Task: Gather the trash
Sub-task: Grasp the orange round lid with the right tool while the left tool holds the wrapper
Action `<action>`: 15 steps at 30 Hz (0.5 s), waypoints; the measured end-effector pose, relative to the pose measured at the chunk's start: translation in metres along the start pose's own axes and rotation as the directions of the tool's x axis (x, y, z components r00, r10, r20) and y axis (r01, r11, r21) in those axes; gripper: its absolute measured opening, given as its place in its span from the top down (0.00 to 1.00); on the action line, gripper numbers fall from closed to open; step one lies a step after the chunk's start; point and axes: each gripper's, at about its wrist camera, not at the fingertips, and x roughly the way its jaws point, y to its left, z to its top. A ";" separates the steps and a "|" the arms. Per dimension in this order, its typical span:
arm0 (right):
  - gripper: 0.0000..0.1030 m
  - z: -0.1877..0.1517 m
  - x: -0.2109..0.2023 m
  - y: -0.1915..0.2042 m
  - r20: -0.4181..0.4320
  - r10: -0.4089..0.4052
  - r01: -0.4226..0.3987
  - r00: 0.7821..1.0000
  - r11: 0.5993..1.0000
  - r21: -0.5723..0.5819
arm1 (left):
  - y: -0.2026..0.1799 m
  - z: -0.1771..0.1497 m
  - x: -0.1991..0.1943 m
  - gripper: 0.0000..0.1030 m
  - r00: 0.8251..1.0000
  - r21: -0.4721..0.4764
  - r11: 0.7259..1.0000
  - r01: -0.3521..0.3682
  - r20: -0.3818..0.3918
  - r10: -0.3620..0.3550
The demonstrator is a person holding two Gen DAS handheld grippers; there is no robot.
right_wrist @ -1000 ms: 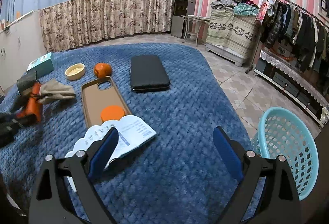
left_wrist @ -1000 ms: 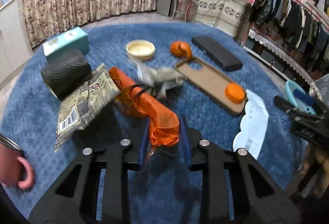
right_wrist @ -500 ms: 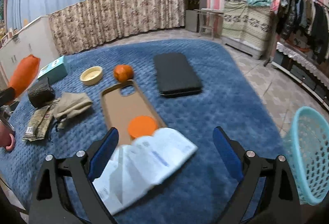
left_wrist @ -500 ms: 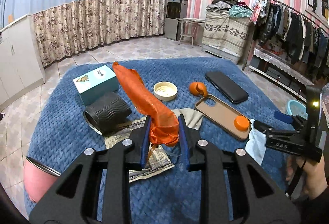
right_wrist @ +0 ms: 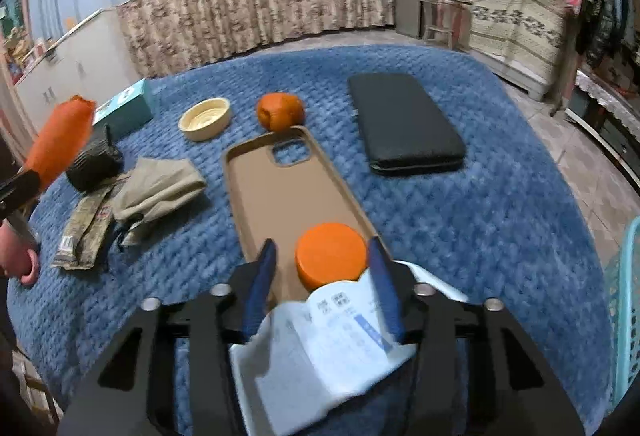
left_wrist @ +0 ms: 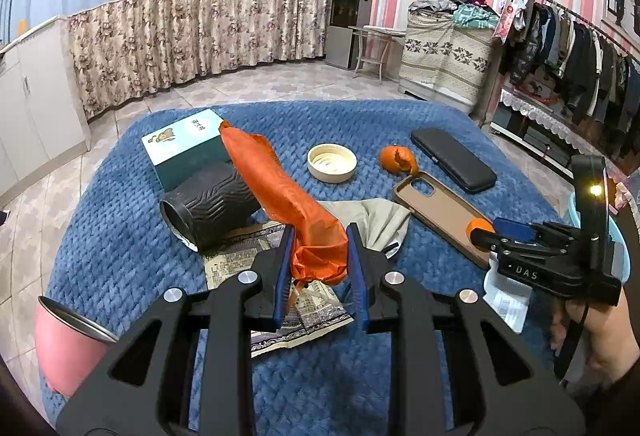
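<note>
Left gripper [left_wrist: 320, 268] jaws clamped on the orange wrapper [left_wrist: 280, 192], lifted off the blue blanket [left_wrist: 120, 256]. Right gripper [right_wrist: 324, 284] jaws closing around the white receipt [right_wrist: 320, 352]; orange cap [right_wrist: 331, 259] sits between the tips at 12 o'clock. Risk: jaws catch the cap, or the thin paper slips. Basket [right_wrist: 628, 300] at 3 o'clock.

Orange wrapper in the left gripper [left_wrist: 320, 268]
The fingers [left_wrist: 284, 276] clamp the orange wrapper [left_wrist: 280, 196] above the blue blanket [left_wrist: 120, 236]
</note>
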 end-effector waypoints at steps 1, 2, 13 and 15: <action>0.60 0.001 0.002 0.005 -0.001 -0.004 0.004 1.000 1.000 -0.028 | 0.000 0.000 0.000 0.76 1.000 0.001 1.000 0.000 -0.001 0.000; 0.60 0.001 0.003 0.007 -0.001 -0.003 0.003 1.000 0.999 -0.044 | 0.000 -0.001 0.000 0.76 1.000 0.002 1.000 0.001 0.000 -0.001; 0.91 0.008 -0.025 0.000 0.080 0.003 0.002 0.997 0.998 -0.056 | -0.010 -0.004 0.006 0.76 1.000 0.011 1.000 0.005 -0.006 -0.005; 0.91 0.009 -0.029 -0.011 0.083 0.003 -0.001 0.997 1.000 -0.026 | -0.014 -0.003 0.004 0.76 1.000 0.025 1.000 0.006 0.006 -0.006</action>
